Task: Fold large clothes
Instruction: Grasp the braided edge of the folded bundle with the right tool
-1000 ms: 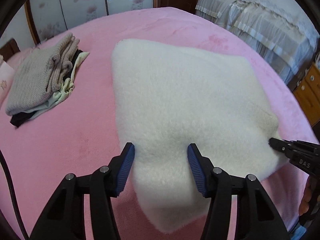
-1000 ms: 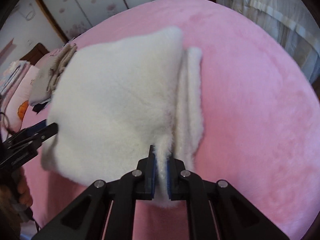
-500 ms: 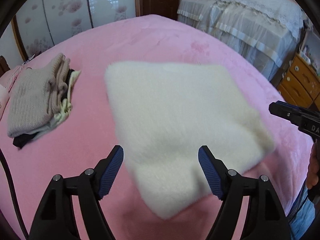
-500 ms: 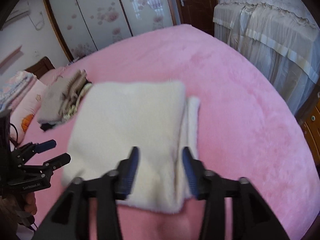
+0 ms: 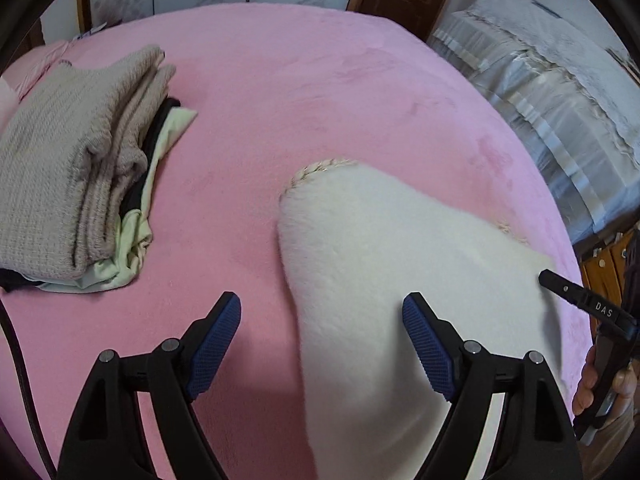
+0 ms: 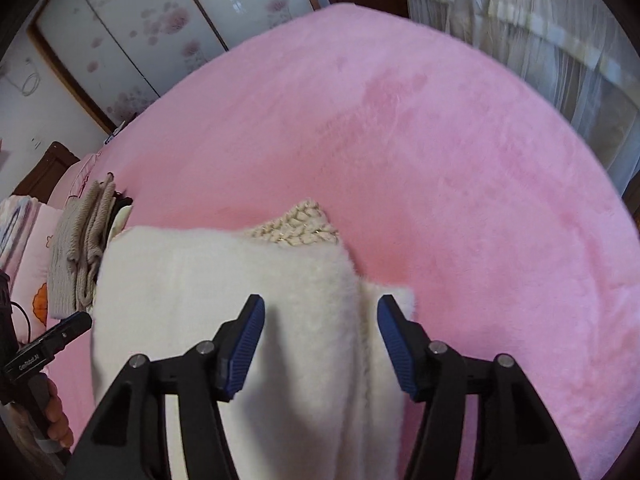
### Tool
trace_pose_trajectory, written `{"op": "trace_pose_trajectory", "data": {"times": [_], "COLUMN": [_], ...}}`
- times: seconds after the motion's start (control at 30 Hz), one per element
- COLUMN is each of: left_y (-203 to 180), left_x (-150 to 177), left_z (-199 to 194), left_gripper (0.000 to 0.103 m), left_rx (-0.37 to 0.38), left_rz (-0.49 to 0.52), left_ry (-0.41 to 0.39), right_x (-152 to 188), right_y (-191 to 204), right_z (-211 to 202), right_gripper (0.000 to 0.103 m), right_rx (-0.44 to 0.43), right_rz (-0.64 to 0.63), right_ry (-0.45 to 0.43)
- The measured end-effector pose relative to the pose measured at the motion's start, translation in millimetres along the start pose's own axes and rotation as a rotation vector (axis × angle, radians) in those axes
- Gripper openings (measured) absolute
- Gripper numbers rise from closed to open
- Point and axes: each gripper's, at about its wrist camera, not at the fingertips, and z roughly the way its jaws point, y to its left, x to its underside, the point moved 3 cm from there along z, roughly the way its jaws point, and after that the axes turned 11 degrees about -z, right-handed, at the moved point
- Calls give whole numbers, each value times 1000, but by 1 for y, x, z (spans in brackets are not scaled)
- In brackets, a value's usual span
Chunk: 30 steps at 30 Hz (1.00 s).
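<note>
A folded white fluffy garment point(image 5: 384, 264) lies on the pink bed, with a braided knit trim showing at its far edge point(image 6: 298, 224). My left gripper point(image 5: 322, 336) is open and empty, its jaws straddling the garment's near left edge from above. My right gripper point(image 6: 320, 340) is open and empty over the garment point(image 6: 224, 288), near its right side where a lower layer sticks out. The right gripper's finger point(image 5: 580, 300) shows at the right of the left wrist view. The left gripper's finger point(image 6: 52, 344) shows at the left of the right wrist view.
A stack of folded clothes, beige knit on top point(image 5: 68, 172), sits on the bed's left side and also shows in the right wrist view point(image 6: 80, 256). The pink bed cover point(image 5: 312, 92) stretches beyond. A second bed with grey-white bedding point(image 5: 560, 92) stands at right. Wardrobe doors point(image 6: 152, 32) are behind.
The right gripper let go of the garment and opened. Both grippers moved closer and lower over the garment, which now lies folded smaller with the knit trim exposed.
</note>
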Motion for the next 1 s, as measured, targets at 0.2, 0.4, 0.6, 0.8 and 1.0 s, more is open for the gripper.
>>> {"op": "trace_pose_trajectory", "data": {"times": [0.2, 0.4, 0.6, 0.8, 1.0], "left_y": [-12, -35, -41, -46, -61], "left_x": [2, 14, 12, 14, 23], "left_z": [7, 21, 4, -48, -107], "left_gripper": [44, 46, 61, 75, 76], "left_rx": [118, 15, -35, -12, -14], "left_rz": [18, 120, 138, 161, 185], "left_ry": [24, -34, -22, -35, -39], "right_x": [6, 21, 16, 11, 14], "right_y": [10, -10, -1, 10, 34], "right_z": [-17, 11, -21, -98, -163], "right_gripper": [13, 14, 26, 43, 61], "right_rx": [45, 76, 121, 101, 141], "right_rz": [-109, -53, -57, -63, -113], "right_ry": [-65, -26, -55, -163, -198]}}
